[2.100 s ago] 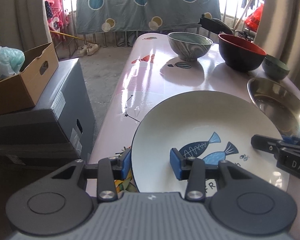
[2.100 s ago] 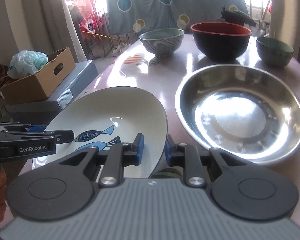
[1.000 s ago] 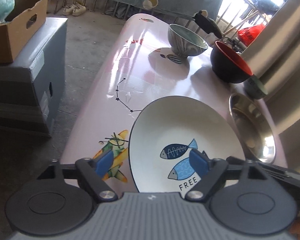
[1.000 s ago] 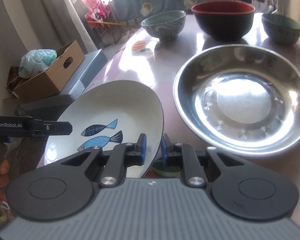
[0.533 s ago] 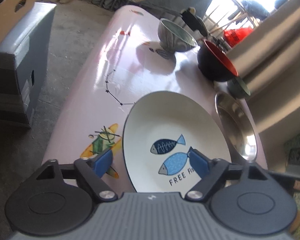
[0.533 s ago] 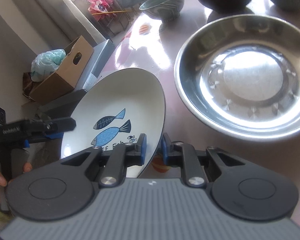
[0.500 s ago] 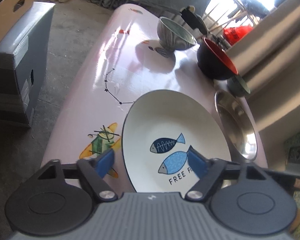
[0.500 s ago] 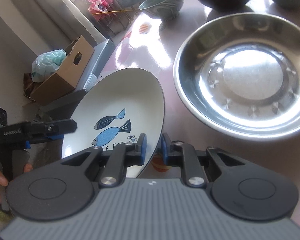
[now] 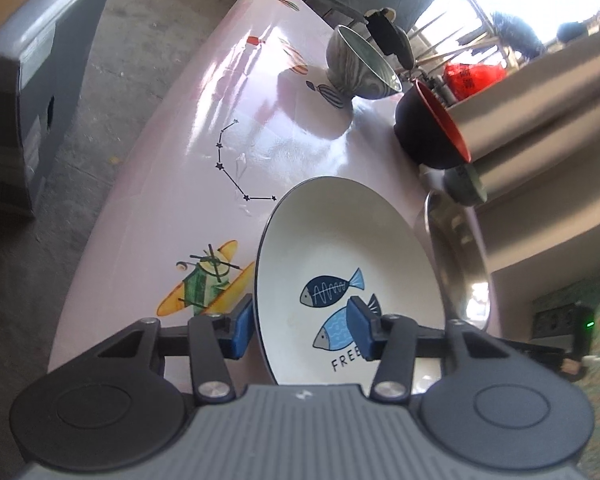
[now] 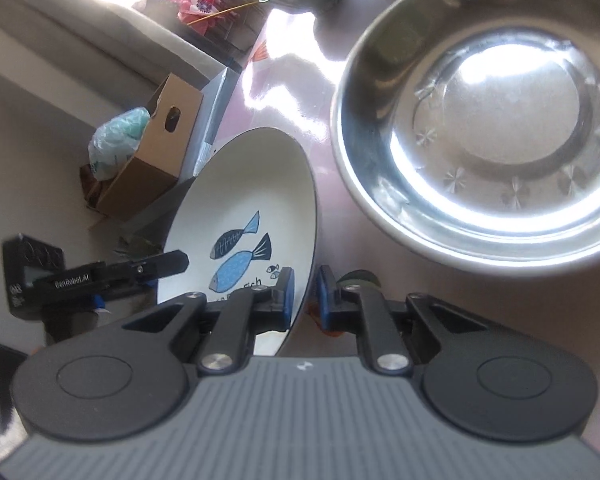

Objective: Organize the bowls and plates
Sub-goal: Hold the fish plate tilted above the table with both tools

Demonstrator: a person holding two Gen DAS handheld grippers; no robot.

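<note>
Both grippers, left gripper [image 9: 302, 326] and right gripper [image 10: 303, 290], are built w/ black linkage arms, blue pads, silver screws, ribbed grey housing ("GenRobot.AI" printed on one finger).

A white plate [image 9: 340, 248] with two blue fish (one dark, one pale) is tilted, lifted off the pink table. Beside it rests a shiny steel dish [image 10: 476, 128]; further off stand grey-marbled [image 9: 360, 66], black-and-red [image 9: 428, 132] and small green [image 9: 464, 186] bowls.

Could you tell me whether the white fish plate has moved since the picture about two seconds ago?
Yes. The fish plate lay nearly flat beside the steel pan; now its pan-side edge is raised and it tilts away, clamped by the right gripper.
</note>
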